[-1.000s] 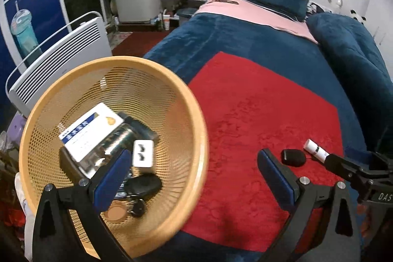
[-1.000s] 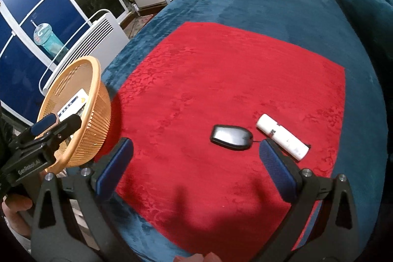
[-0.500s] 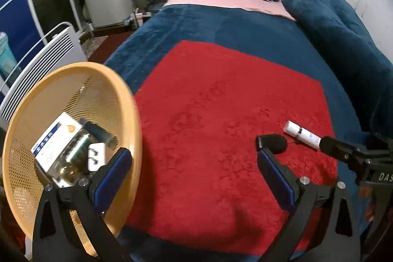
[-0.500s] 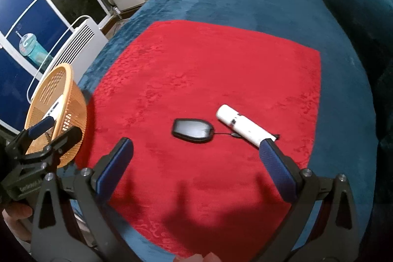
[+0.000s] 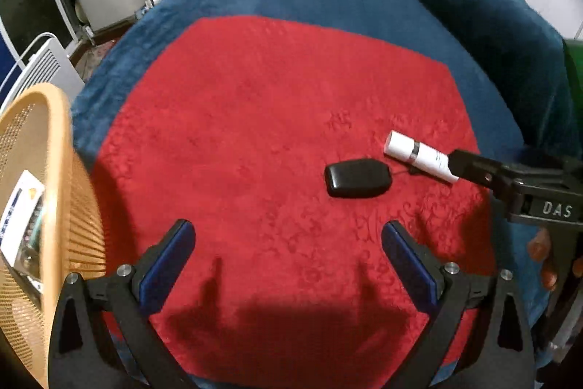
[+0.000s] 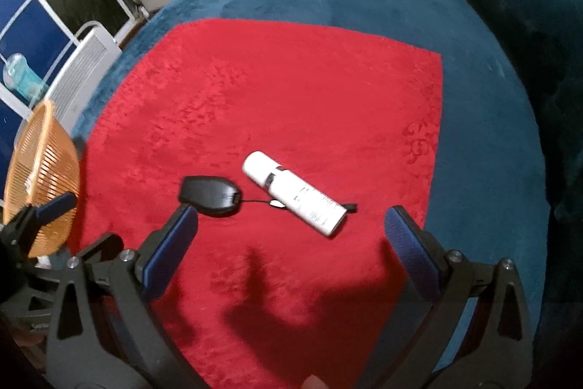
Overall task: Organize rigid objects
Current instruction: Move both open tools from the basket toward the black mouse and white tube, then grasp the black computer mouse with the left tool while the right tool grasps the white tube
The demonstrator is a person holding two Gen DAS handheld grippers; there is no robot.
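Over a red cloth [image 5: 255,104] on the bed, the left gripper [image 5: 288,243] is hovering with jaws spread wide and empty; a black key fob [image 5: 357,178] and white tube [image 5: 419,155] are lying side by side ahead, an orange basket [image 5: 54,177] sitting at left; from the right wrist, the right gripper [image 6: 291,228] is likewise gaping empty, the fob [image 6: 211,195] lying just beyond its left finger, the tube [image 6: 295,194] resting between its fingers.

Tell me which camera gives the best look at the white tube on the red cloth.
The right wrist view: the white tube lies whole and near the middle, its printing visible. In the left wrist view the tube sits farther right, and the right hand-held gripper hides its far end.
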